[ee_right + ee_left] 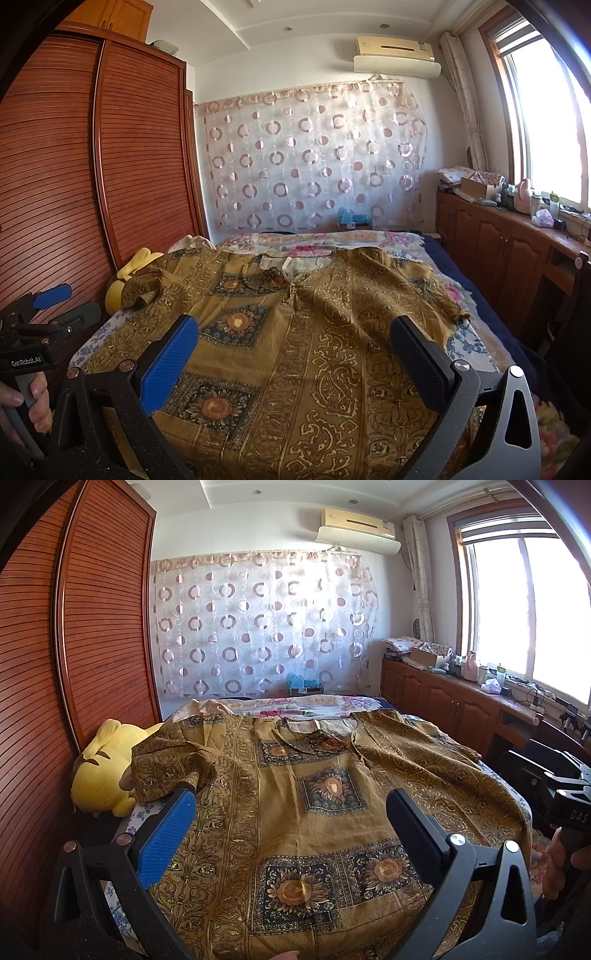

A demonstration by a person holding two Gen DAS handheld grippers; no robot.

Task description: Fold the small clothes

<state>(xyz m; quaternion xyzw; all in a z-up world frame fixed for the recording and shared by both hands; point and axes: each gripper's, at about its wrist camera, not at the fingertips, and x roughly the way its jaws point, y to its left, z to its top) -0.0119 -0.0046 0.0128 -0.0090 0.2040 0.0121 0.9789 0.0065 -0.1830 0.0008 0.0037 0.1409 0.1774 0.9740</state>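
So basically nothing is folded yet, as far as can be judged. The shirt (314,812) is laid out flat on the bed (476,343), front side up, collar toward the far end near the curtain (258,624), and it's spread almost the full width of the mattress. The left sleeve (166,768) is already flopped inward a bit and is resting partly against the yellow plush toy (99,775) beside the wardrobe (92,627), but that looks more like a crumple than a proper fold. The right sleeve (432,291) is stretched out toward the cabinet side, some wrinkles are seen around it. The left gripper (291,805) is held over the lower part of the shirt with its fingers spread wide, nothing pinched between them. Same story for the right gripper (295,332): fingers wide apart, hovering above the fabric, nothing gripped. Whether the tips are touching the cloth can't be told from these views. So the whole job is probably still ahead: sleeves to be brought in, sides to be folded over, then the length to be doubled up. A hem or sleeve edge would likely need to be grabbed first, and the thin fabric looks like it could bunch up easily.
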